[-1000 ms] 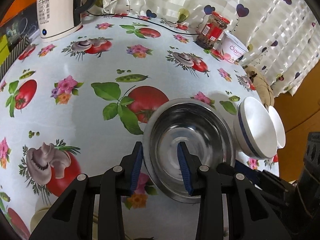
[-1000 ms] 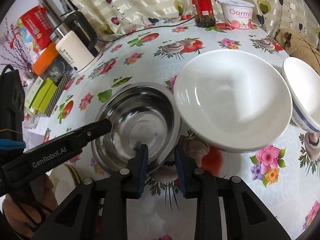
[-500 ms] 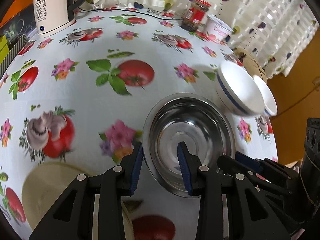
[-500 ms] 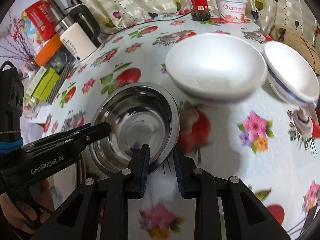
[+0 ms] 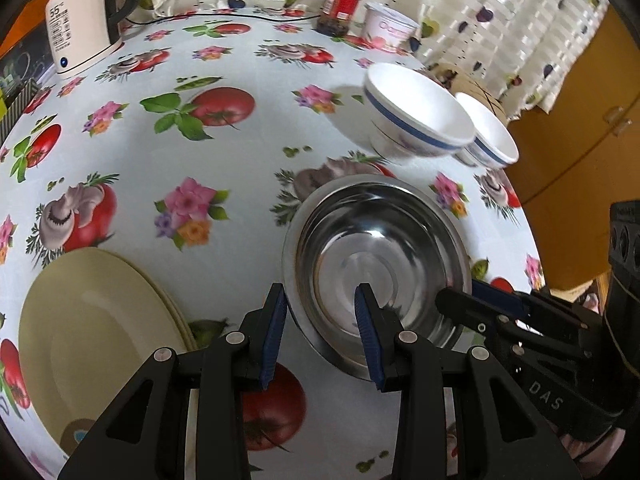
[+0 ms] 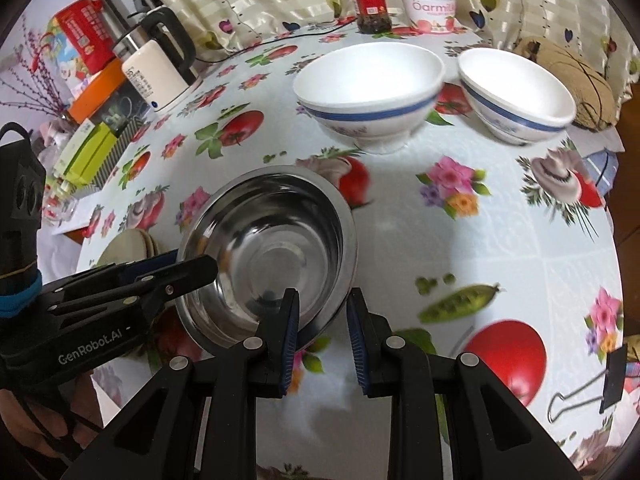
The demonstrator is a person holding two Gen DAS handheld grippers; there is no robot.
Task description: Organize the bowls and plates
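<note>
A steel bowl (image 5: 380, 256) hangs between both grippers above the flowered tablecloth. My left gripper (image 5: 320, 332) is shut on its near-left rim, one finger inside the bowl and one outside. My right gripper (image 6: 320, 332) is shut on the bowl's (image 6: 276, 248) near-right rim the same way. Two white bowls with blue bands (image 6: 368, 96) (image 6: 516, 92) stand beyond it; they also show in the left wrist view (image 5: 416, 112) (image 5: 488, 136). A stack of cream plates (image 5: 92, 332) lies at the front left of the table.
A white electric kettle (image 6: 156, 76) stands at the back left beside boxes (image 6: 92, 140). A red-lidded jar (image 6: 370, 0) and a yogurt tub (image 6: 432, 8) stand at the back by the curtain. A binder clip (image 6: 592, 388) lies at the front right. A wooden cabinet (image 5: 576, 140) stands past the table's right edge.
Both grippers have carried the steel bowl back toward the near edge of the table. The white bowls now lie farther off and the plate stack has come into the left wrist view.
</note>
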